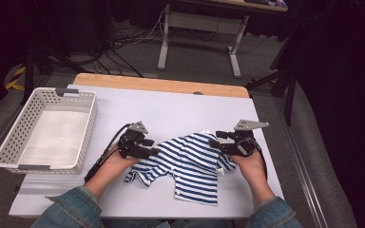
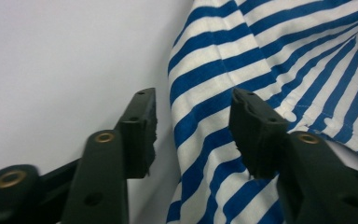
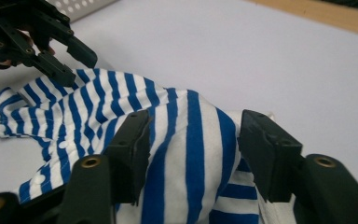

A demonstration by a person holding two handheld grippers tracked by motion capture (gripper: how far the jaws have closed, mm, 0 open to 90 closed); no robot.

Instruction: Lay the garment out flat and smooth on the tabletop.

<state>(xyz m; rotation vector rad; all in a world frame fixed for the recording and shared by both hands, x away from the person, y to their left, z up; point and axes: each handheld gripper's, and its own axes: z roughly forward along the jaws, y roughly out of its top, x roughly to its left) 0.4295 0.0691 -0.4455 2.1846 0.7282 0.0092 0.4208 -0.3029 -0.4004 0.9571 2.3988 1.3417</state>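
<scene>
No readable text, label, brand, number or sign found in any view. Shirt (image 1: 190,164): blue-white stripes, no print. Basket (image 1: 14,137) at tabletop's left edge: plain, unmarked. Black-yellow hazard stripes (image 1: 15,78) seen on floor, without lettering.

I see striped shirt (image 1: 190,164) crumpled on white table (image 1: 171,109). Left gripper (image 1: 153,151) at its left edge, right gripper (image 1: 215,141) at its right, white basket (image 1: 9,142) far left.
</scene>
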